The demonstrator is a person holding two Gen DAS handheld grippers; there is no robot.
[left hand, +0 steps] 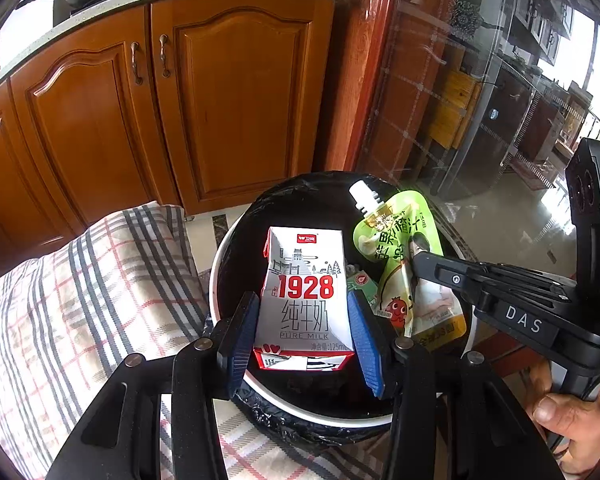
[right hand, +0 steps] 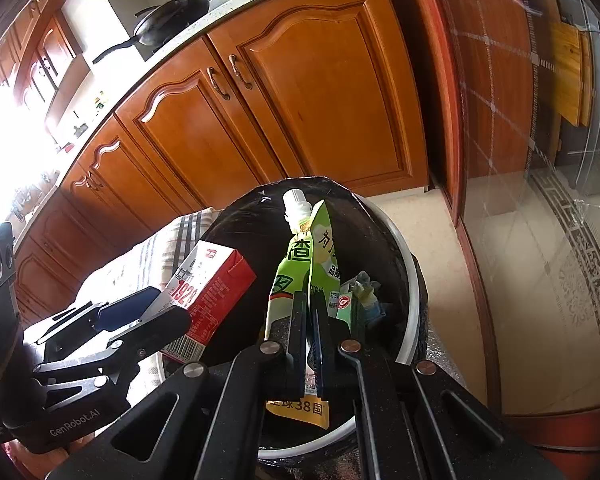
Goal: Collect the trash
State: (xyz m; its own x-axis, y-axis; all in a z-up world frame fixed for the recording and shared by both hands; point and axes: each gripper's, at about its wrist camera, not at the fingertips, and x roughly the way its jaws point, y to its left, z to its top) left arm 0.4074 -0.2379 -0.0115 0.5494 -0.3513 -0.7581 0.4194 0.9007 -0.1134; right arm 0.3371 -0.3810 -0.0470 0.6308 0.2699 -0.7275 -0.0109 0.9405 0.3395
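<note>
My left gripper (left hand: 304,312) is shut on a white and red "1928" milk carton (left hand: 306,292) and holds it over the black-lined bin (left hand: 228,248). The carton also shows in the right wrist view (right hand: 212,284). My right gripper (right hand: 309,312) is shut on a green drink pouch (right hand: 300,256) with a white spout, also over the bin (right hand: 408,264). In the left wrist view the pouch (left hand: 396,240) hangs to the right of the carton, pinched by the right gripper (left hand: 414,262). A small green wrapper (left hand: 362,284) lies inside the bin.
A plaid cloth (left hand: 80,288) covers the surface left of the bin. Wooden cabinet doors (left hand: 228,100) stand behind. A glass tabletop edge (left hand: 480,80) is at the right. A black pan (right hand: 172,16) sits on the counter.
</note>
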